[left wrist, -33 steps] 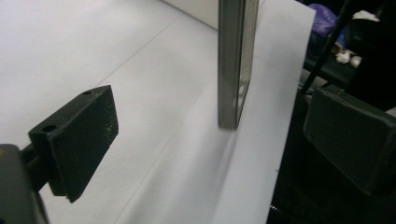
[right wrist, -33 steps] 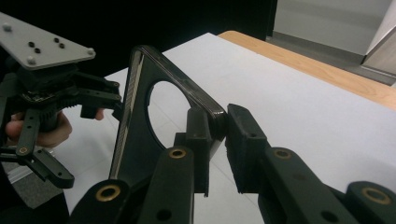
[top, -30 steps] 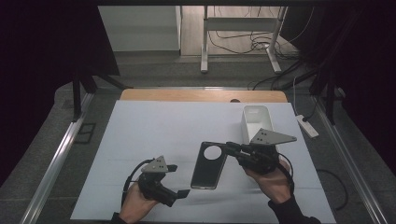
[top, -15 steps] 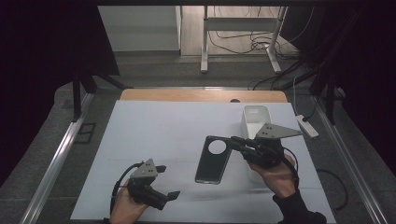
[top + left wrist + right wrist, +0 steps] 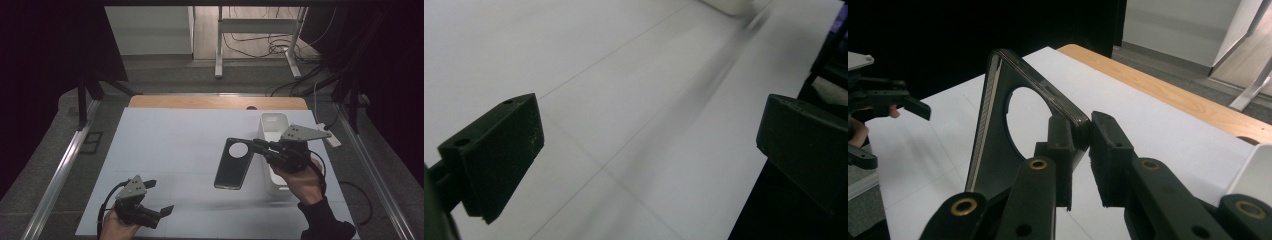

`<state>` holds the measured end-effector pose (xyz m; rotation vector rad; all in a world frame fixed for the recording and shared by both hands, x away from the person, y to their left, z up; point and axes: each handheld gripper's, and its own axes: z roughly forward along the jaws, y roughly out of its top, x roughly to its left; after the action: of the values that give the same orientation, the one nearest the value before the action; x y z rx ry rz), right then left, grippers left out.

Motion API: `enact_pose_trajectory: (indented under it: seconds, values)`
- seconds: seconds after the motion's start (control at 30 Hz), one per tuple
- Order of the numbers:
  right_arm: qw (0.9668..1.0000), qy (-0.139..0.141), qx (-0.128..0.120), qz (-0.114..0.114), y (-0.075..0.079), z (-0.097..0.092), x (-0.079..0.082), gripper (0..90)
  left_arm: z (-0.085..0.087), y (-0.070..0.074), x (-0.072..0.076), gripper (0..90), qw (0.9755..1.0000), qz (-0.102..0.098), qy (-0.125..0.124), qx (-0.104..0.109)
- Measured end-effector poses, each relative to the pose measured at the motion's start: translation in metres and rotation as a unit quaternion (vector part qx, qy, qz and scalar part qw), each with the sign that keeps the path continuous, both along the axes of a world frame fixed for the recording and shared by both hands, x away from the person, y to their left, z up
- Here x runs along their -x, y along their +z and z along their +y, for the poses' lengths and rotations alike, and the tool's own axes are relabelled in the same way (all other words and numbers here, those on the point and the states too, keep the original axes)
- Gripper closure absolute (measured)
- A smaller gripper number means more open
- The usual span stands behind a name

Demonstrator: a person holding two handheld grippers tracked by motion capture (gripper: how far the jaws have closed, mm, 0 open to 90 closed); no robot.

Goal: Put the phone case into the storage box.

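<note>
Right gripper point(image 5: 256, 145), at about four o'clock on the white table point(image 5: 175, 145) in the high view, pointing toward nine o'clock and carried by the right hand point(image 5: 300, 180) coming in from five o'clock. Jaws drawn nearly together, clamped on the upper corner of a dark phone case point(image 5: 234, 163) with a round camera cut-out near its top. In the right gripper view, one pad flat behind the case point(image 5: 998, 150), the other pressed on the rounded edge at its corner, the case's rim pinched between them; case tilted, its long side running down toward seven o'clock from the grip, ribbed side edge facing the camera. Seen from above, case at centre-right of the table, lifted by its top corner, lower end toward six o'clock, just beside the white bin point(image 5: 272, 131) at its three o'clock. Left gripper point(image 5: 157, 202) low at seven o'clock of the table, held in the left hand point(image 5: 117, 225), well apart from the case. Fingers point(image 5: 494, 155) standing wide apart in the left gripper view, nothing but bare white tabletop between them, touching nothing. Wooden table edge point(image 5: 215, 102) along twelve o'clock beyond the white surface.
</note>
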<state>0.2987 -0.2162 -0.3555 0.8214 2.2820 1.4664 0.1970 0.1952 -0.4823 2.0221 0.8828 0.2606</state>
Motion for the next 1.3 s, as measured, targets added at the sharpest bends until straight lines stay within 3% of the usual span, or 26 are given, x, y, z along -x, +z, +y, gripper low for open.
enact_pose_trajectory:
  seconds: [0.27,0.63,1.3]
  values:
    - [1.0000,-0.006,0.000,-0.006,0.008,-0.009,-0.007,79.1,0.019,-0.005,0.011,0.0,0.9993,-0.003,0.037,-0.005]
    - [0.9997,-0.019,0.004,-0.011,0.012,-0.019,-0.020,79.1,0.048,-0.014,0.026,0.0,0.9958,0.002,0.090,-0.015]
    - [0.9979,-0.053,0.020,-0.030,0.024,-0.045,-0.046,79.1,0.060,-0.021,0.035,0.0,0.9934,0.005,0.110,-0.031]
